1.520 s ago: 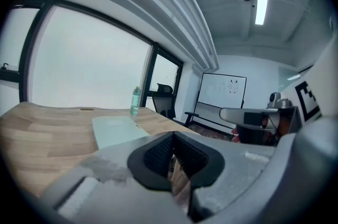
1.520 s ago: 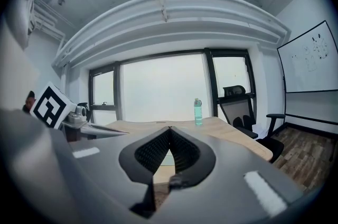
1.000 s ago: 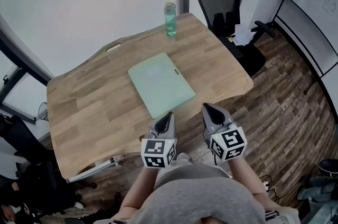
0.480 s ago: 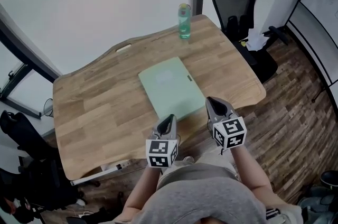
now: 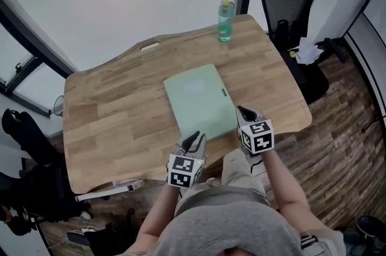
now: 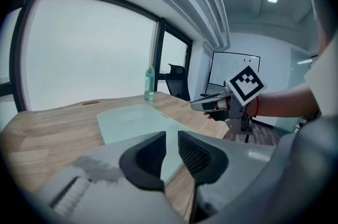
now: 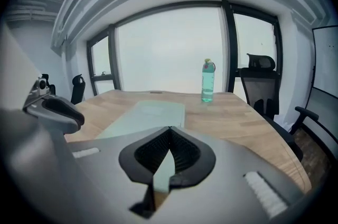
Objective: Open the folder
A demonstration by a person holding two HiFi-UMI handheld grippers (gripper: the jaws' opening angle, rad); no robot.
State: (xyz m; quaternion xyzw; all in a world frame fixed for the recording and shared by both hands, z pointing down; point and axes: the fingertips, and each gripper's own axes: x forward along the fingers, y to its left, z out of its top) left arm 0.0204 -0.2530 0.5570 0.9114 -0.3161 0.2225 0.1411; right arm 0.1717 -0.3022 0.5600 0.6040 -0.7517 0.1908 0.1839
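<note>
A pale green folder [image 5: 199, 101] lies shut and flat in the middle of the wooden table [image 5: 114, 110]. My left gripper [image 5: 194, 139] hovers at the folder's near edge. Its jaws have just been opening: a narrow gap shows between them and nothing is in it. In the left gripper view the folder [image 6: 132, 120] stretches ahead of this gripper [image 6: 171, 136]. My right gripper [image 5: 243, 111] is shut and empty by the folder's near right corner. The right gripper view shows its tips [image 7: 170, 129] meeting, with the folder [image 7: 153, 111] just beyond.
A green water bottle [image 5: 225, 21] stands at the table's far edge. A black office chair [image 5: 292, 4] with white papers [image 5: 309, 54] on it is at the far right. The table's near edge runs just under both grippers.
Both grippers have moved forward and down toward the folder's near edge, the right one further, up beside the near right corner. The left jaws now show a small gap.
</note>
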